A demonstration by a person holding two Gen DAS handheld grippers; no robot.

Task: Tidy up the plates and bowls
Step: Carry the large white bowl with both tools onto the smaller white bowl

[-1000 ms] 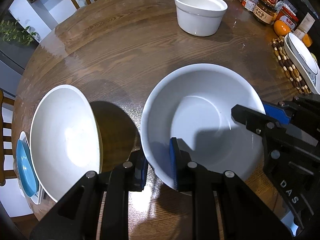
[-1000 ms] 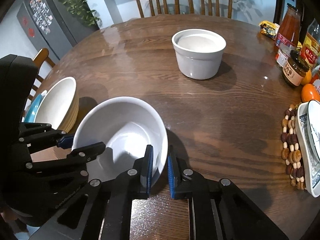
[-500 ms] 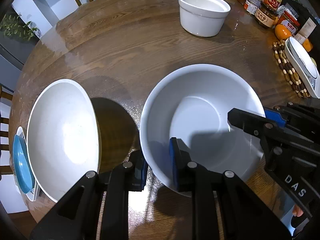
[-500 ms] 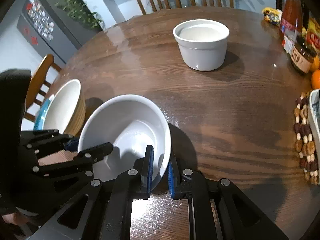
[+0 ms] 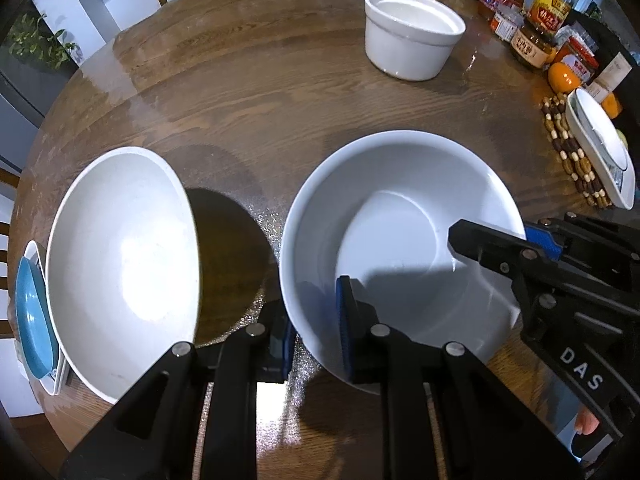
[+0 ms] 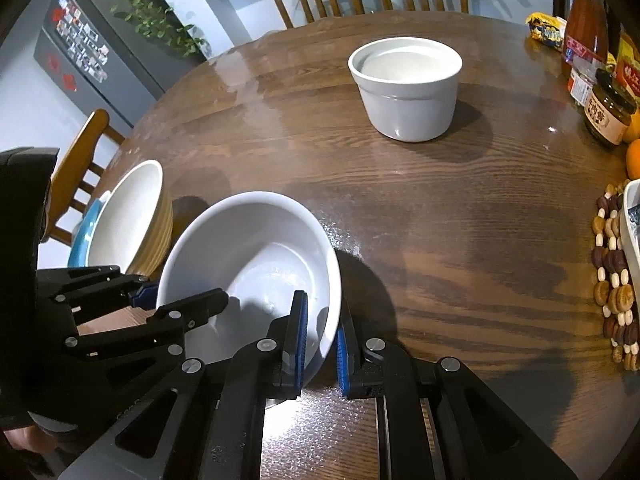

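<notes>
A wide round white ceramic bowl (image 5: pixel 400 232) stands upright with its mouth facing up, in the lower middle of the left wrist frame, on the round dark brown wooden table (image 5: pixel 280 92). Being round, it has no long axis that I can name. The left gripper (image 5: pixel 316 336) has one blue pad inside the bowl and the other outside, at the near rim; its jaws are closing and the wall of the bowl is between them, with the pads pressing on it. The right gripper (image 6: pixel 322 340) is clenched on the other side of the same rim, one pad inside and one outside; in the left wrist frame it comes in from the right edge (image 5: pixel 536 240), and the white letters "DAS" can be read on its black body.

At the left of the left wrist frame a shallow white bowl with a yellow ribbed outside (image 5: pixel 120 264) stands just beside the gripped bowl, apart from it. Behind its left edge lies a small blue dish (image 5: pixel 30 320) on a white plate.

At the top, a straight-walled white ceramic pot (image 5: pixel 412 36) stands upright, well apart from the bowl. At the upper right there are bottles and a glass jar with a brown label (image 6: pixel 608 108); their printed writing is too small to read. A mat of brown and white wooden beads (image 6: pixel 616 280) lies at the right edge under a white dish.
</notes>
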